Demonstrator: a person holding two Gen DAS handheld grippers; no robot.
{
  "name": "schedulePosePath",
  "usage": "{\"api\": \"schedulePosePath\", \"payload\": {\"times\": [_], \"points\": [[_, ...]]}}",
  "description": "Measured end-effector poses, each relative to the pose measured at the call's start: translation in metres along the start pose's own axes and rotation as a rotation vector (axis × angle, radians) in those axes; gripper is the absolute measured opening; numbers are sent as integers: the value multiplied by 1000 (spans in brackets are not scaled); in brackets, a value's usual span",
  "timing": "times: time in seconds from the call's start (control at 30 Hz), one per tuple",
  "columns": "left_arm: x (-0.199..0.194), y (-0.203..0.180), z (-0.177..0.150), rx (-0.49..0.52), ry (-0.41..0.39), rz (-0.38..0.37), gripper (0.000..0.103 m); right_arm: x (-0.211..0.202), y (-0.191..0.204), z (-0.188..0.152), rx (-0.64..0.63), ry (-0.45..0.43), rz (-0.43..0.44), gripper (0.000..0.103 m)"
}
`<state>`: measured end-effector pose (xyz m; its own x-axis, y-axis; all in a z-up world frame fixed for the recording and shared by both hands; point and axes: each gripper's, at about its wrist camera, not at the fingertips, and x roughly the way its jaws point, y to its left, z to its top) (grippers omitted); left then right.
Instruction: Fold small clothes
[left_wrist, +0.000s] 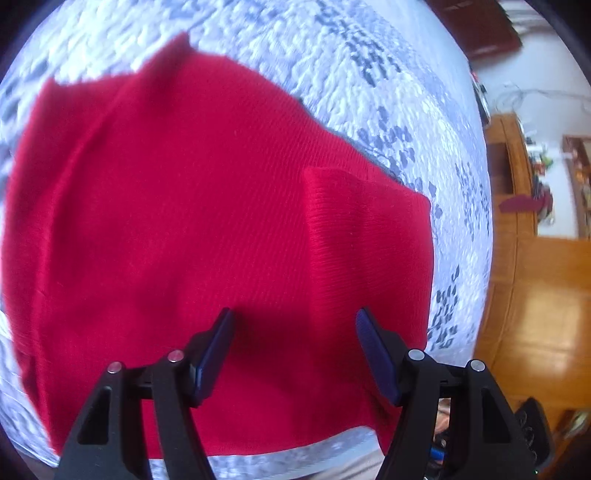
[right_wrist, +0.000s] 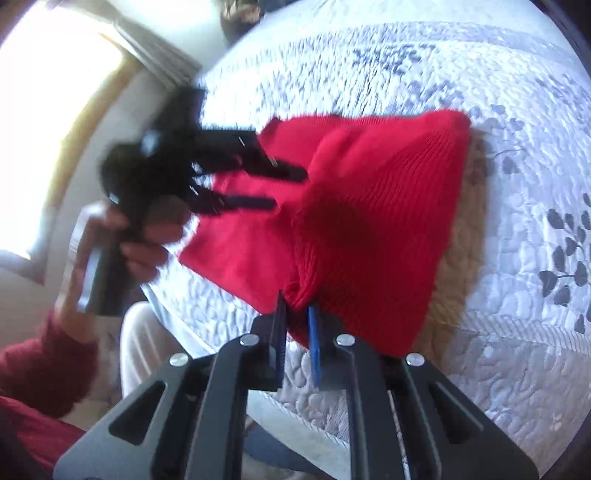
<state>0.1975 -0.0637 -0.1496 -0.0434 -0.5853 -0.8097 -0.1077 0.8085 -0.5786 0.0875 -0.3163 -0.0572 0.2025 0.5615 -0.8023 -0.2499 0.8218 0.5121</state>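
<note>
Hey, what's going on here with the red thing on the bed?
A person holding a gripper in each hand is folding a red knit garment on a quilted bedspread. The right gripper has its jaws shut on a bunched edge of the garment, lifting that part. The left gripper hovers over the flat part with its jaws open, gripping nothing.

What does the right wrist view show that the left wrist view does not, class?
Only the right wrist view: the right tool pinching a bunched corner of the red garment, plus the person's hand holding the open left tool. Only the left wrist view: wooden furniture. Both: the red garment on the patterned quilt.
</note>
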Motion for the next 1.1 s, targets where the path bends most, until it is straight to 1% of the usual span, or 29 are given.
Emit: {"api": "schedulePosePath", "payload": {"times": [0.13, 0.2, 0.33, 0.43, 0.47, 0.5, 0.53, 0.57, 0.63, 0.67, 0.83, 1.0, 1.1], "points": [[10, -2, 0, -76, 17, -111, 69, -9, 0, 2, -10, -13, 4, 9], [16, -8, 3, -79, 20, -148, 69, -8, 1, 1, -12, -13, 12, 9], [30, -23, 13, -78, 33, -191, 68, -9, 0, -1, -13, -18, 25, 9], [36, -35, 21, -52, 36, -189, 68, -12, 1, -5, -23, -18, 25, 9], [38, -39, 23, -40, 30, -184, 67, -12, 1, -5, -24, -19, 25, 9], [38, -42, 25, -28, 24, -175, 62, -13, 1, -5, -26, -20, 25, 9], [38, -45, 27, -13, 11, -150, 45, -14, 3, -7, -27, -20, 24, 9], [38, -46, 28, 0, 4, -132, 37, -14, 4, -8, -29, -18, 24, 9], [34, -46, 30, 30, -14, -132, 15, -11, 8, -8, -39, -12, 26, 9], [31, -47, 31, 48, -24, -148, 14, -10, 11, -8, -45, -9, 26, 9], [8, -50, 31, 100, -89, -175, 12, 2, 30, -7, -72, 14, 36, 9], [-27, -49, 33, 149, -147, -211, 12, 14, 54, 2, -105, 27, 66, 9], [-50, -45, 35, 164, -184, -227, 12, 24, 75, 13, -126, 35, 109, 8]]}}
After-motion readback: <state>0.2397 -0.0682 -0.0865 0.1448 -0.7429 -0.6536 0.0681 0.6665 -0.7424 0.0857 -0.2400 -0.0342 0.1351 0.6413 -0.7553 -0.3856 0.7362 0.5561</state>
